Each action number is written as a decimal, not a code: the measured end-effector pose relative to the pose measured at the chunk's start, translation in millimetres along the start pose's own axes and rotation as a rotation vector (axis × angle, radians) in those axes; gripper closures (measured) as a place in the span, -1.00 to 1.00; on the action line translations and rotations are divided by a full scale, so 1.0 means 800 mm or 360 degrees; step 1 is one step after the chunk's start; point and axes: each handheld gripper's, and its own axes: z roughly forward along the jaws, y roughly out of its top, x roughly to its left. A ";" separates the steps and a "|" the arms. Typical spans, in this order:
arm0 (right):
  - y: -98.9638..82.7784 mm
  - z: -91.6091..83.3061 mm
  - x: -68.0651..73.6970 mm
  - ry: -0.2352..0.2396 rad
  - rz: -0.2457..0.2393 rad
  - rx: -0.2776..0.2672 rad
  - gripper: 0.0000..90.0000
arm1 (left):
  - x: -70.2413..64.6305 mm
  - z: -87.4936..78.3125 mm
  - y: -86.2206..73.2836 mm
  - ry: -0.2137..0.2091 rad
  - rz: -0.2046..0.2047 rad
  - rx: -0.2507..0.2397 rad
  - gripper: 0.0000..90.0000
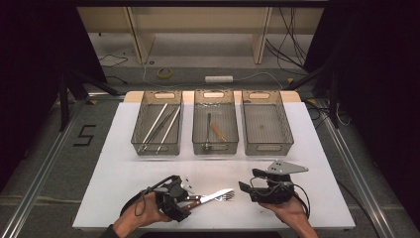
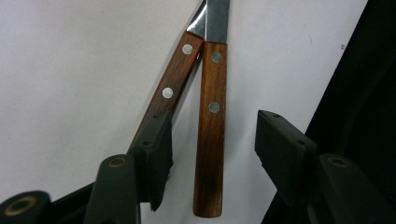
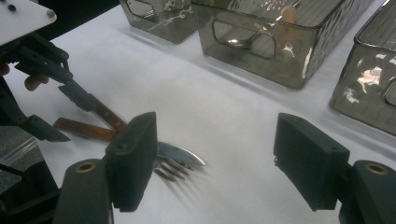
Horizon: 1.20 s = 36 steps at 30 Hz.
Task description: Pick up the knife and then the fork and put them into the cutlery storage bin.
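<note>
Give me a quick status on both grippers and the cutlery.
Left gripper open around two wooden handles, not clamped. Right gripper open, empty. Knife and fork crossed on table. Nothing in the way.

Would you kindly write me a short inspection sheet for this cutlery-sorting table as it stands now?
Surface: white table top, flat and bare along its left side.
Job's things: knife and fork, both with wooden handles, lie side by side near the front edge.
Clutter: three mesh bins at the back; left bin holds long metal pieces, middle bin a wooden-handled utensil, right bin looks empty.
Grippers: left gripper straddles the two handles, one pad against the fork's handle, other pad clear of the knife; right gripper open, holding nothing.
Cables: one trails from each gripper; more lie on the floor behind.
Surroundings: power strip and tape roll on the floor.
</note>
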 end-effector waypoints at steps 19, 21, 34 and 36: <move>0.000 0.001 0.001 0.0004 -0.0004 0.0008 -0.30 | -0.003 0.013 0.003 0.0025 0.0054 0.0065 0.30; 0.000 0.001 0.001 0.0003 -0.0005 0.0009 -0.30 | -0.003 0.013 0.003 0.0033 0.0061 0.0070 0.32; 0.000 0.001 0.001 0.0005 -0.0011 0.0011 -0.30 | -0.001 0.013 0.004 0.0017 0.0086 0.0064 0.59; 0.000 0.001 0.001 0.0004 -0.0008 0.0012 -0.30 | 0.001 0.013 0.004 0.0004 0.0101 0.0063 0.63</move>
